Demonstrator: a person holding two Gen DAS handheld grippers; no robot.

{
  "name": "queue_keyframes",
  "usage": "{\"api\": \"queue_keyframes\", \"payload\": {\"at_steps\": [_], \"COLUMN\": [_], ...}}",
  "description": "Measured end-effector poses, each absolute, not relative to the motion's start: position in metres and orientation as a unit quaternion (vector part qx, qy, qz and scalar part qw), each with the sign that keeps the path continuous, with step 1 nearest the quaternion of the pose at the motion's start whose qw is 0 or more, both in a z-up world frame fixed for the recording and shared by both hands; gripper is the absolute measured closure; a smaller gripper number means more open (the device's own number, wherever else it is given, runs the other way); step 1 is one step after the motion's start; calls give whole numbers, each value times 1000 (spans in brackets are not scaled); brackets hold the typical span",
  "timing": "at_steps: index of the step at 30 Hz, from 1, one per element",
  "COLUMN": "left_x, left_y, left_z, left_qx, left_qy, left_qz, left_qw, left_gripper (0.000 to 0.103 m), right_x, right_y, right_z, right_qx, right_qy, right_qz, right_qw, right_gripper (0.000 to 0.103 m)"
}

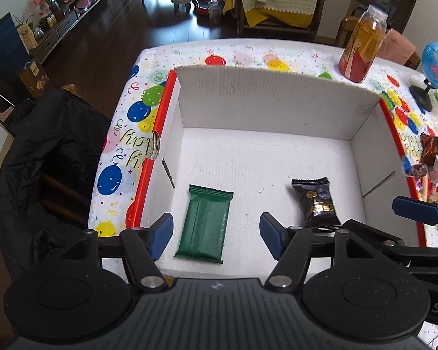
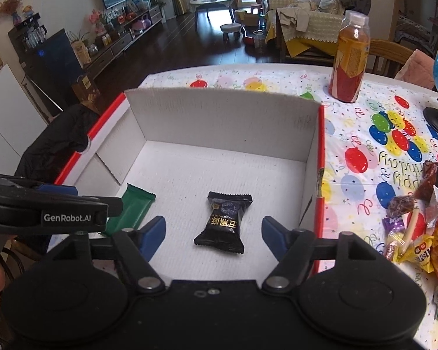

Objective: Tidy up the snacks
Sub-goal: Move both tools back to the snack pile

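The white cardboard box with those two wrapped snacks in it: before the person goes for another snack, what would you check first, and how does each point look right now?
1. Left gripper empty, jaws apart: ok.
2. Right gripper empty, jaws apart: ok.
3. Green foil-wrapped bar lying flat on the floor of the white cardboard box: ok.
4. Black wrapped candy lying flat in the box, apart from the green bar: ok.
5. Free floor left in the box for more: ok.
6. Pile of loose wrapped snacks on the balloon-print tablecloth, right of the box: present, but partly cut off by the picture edge, so how many remain: cannot tell.
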State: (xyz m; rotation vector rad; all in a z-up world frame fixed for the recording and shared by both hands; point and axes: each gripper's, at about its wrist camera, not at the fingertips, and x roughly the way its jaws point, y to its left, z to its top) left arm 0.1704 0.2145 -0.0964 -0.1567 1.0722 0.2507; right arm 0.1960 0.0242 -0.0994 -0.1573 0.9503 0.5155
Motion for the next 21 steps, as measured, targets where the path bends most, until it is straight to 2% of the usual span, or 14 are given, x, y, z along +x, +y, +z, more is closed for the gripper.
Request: {"api": "queue_keyframes", "payload": {"at_steps": [2, 5, 10, 21], "left_x": [168, 164, 157, 141], "left_y": [212, 208, 200, 166], "left_z": [-92, -84, -73, -42], "left_qx": [-74, -74, -81, -91], "left_qy": [505, 497, 487, 455], "left_qz": [117, 114, 108, 73], "left_qw": [852, 857, 863, 883], "left_gripper": [37, 28, 28, 19], "right_x": [194, 192, 184, 168], "right_y": [20, 15, 3, -36], "right_z": [-95, -87, -74, -42], "right_qx": [-68, -62, -55, -36], "right_qy": [449, 445, 435, 413], "right_qz": [245, 245, 245, 252], "right_qw": [857, 859, 865, 874], "right_gripper": [25, 23, 20, 16]}}
